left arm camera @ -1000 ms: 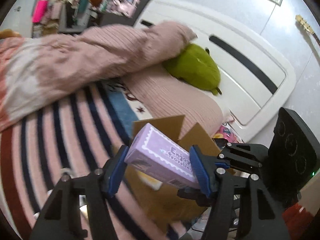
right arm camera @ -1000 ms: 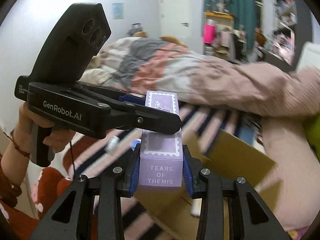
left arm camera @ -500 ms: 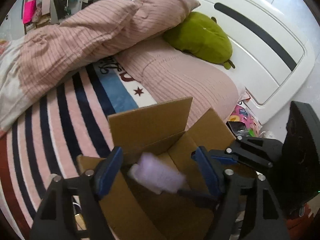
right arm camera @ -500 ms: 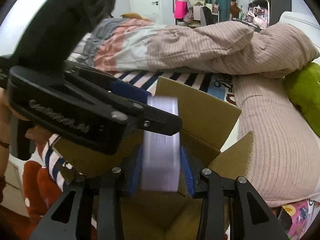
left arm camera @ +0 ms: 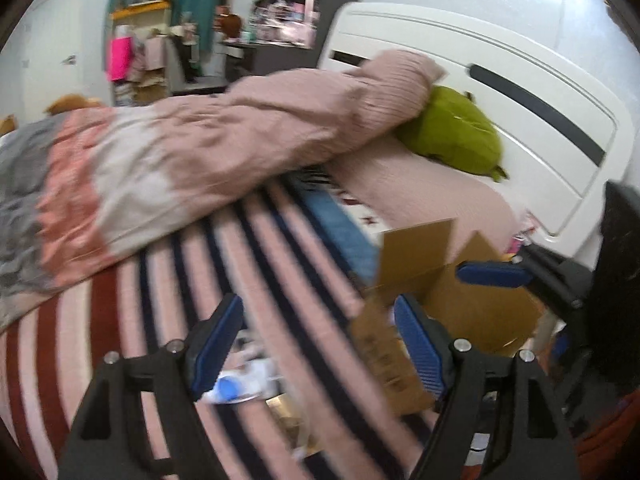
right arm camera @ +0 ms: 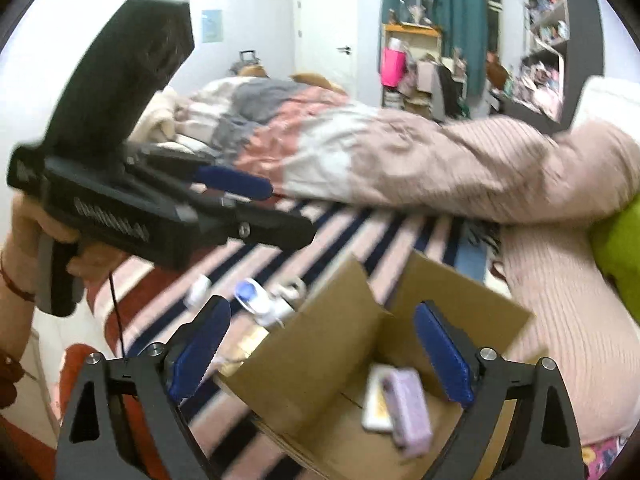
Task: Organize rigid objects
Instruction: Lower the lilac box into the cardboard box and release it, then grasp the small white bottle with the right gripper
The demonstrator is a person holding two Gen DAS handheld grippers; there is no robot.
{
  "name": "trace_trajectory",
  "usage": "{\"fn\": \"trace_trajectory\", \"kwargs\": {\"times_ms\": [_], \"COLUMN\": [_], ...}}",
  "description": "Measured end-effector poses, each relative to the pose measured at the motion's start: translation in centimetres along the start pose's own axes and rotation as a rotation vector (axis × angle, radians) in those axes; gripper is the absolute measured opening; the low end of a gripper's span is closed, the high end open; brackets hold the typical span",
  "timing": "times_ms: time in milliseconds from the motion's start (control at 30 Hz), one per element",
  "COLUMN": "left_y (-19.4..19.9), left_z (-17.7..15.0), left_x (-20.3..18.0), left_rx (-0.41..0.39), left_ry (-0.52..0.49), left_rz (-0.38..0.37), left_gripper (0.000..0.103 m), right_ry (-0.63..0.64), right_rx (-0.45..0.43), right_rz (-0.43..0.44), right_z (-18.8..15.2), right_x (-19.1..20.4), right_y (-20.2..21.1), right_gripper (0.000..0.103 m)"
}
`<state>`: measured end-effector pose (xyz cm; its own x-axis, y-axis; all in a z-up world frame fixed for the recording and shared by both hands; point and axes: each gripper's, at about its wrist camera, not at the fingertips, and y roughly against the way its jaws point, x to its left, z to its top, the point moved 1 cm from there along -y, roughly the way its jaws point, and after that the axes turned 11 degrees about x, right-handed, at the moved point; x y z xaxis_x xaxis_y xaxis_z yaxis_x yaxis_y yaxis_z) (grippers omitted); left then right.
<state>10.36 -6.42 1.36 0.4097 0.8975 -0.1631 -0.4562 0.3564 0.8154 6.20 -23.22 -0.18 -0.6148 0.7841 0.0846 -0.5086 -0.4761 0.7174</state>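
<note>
The right gripper (right arm camera: 322, 346) hovers over an open cardboard box (right arm camera: 316, 364); its jaws have just been opening and now stand wide apart with nothing pressed between the blue pads. Below them, a lilac box (right arm camera: 408, 412) lies inside the cardboard box, near a pale flat item (right arm camera: 376, 400) too blurred to identify. The left gripper (left arm camera: 318, 346) also has its jaws parted and empty after just opening further, above a striped bedspread (left arm camera: 160, 280). A hand (right arm camera: 44, 232) holds it at the left of the right camera's view. Small white and blue items (right arm camera: 260, 300) lie on the bedspread left of the box. Farther off are a rumpled pink duvet (left arm camera: 240, 136) and a green plush (left arm camera: 452, 136) at the right.
</note>
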Motion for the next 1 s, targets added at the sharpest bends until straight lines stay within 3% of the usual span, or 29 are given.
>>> {"fn": "trace_trajectory", "kwargs": {"times_ms": [233, 500, 667, 900, 1000], "left_y": [1.3, 0.0, -1.9, -2.9, -3.0], "left_z": [-6.5, -13.2, -15.9, -17.1, -17.1], "left_x": [9.4, 17.1, 19.4, 19.8, 19.7], "left_rx": [-0.021, -0.001, 0.023, 0.031, 0.040], "left_ry": [0.149, 0.288, 0.344, 0.377, 0.375], "left_rz": [0.094, 0.156, 0.155, 0.148, 0.147], "left_gripper": [0.076, 0.076, 0.076, 0.076, 0.076], "right_ry": [0.137, 0.178, 0.116, 0.032, 0.022], "right_rx": [0.047, 0.197, 0.318, 0.386, 0.388], "right_rz": [0.042, 0.230, 0.277, 0.219, 0.198], "right_z": [4.1, 4.8, 3.0, 1.6, 1.3], "right_x": [7.8, 13.3, 14.7, 14.6, 14.4], "right_y": [-5.5, -14.6, -21.5, -27.0, -27.1], "right_gripper": [0.093, 0.090, 0.062, 0.025, 0.022]}}
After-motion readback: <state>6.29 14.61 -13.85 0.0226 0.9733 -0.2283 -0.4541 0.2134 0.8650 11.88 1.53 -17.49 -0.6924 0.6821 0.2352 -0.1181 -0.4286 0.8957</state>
